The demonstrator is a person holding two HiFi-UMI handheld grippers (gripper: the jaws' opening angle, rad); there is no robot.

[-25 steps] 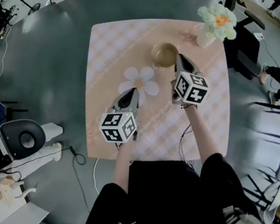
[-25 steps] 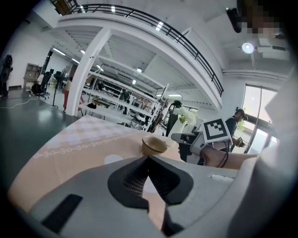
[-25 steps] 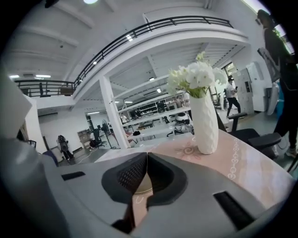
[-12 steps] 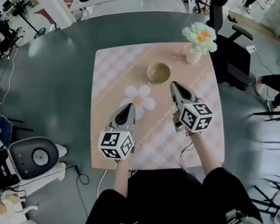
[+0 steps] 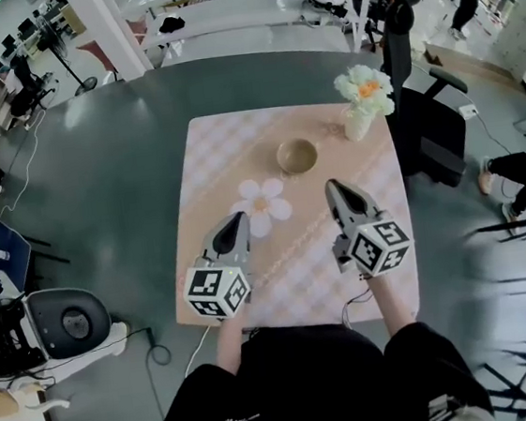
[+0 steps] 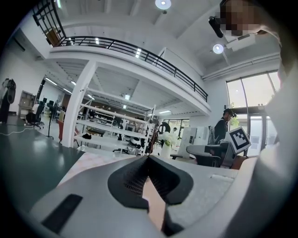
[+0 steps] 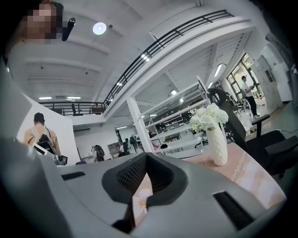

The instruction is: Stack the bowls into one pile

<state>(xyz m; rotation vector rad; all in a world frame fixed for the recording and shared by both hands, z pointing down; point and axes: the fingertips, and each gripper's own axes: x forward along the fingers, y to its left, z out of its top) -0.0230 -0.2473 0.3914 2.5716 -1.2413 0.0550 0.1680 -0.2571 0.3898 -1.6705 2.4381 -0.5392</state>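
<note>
One tan bowl pile (image 5: 297, 156) stands on the pink checked cloth (image 5: 209, 154), beyond both grippers and touched by neither. My left gripper (image 5: 239, 219) is held above the cloth near the white flower print, its jaws closed tip to tip with nothing in them. My right gripper (image 5: 333, 187) hangs to the right at about the same depth, also shut and empty. In the left gripper view the left gripper (image 6: 148, 158) points level across the table; in the right gripper view the right gripper (image 7: 146, 155) does too. The bowls are hidden in both gripper views.
A white vase of flowers (image 5: 361, 99) stands at the cloth's far right corner, and the vase (image 7: 216, 142) also shows in the right gripper view. The cloth covers part of a round dark grey table (image 5: 117, 174). An office chair (image 5: 433, 129) stands to the right.
Both grippers have risen and drawn back toward the person. The right gripper, close by the bowl's rim a second ago, is now well apart from it. The bowls have stayed put.
</note>
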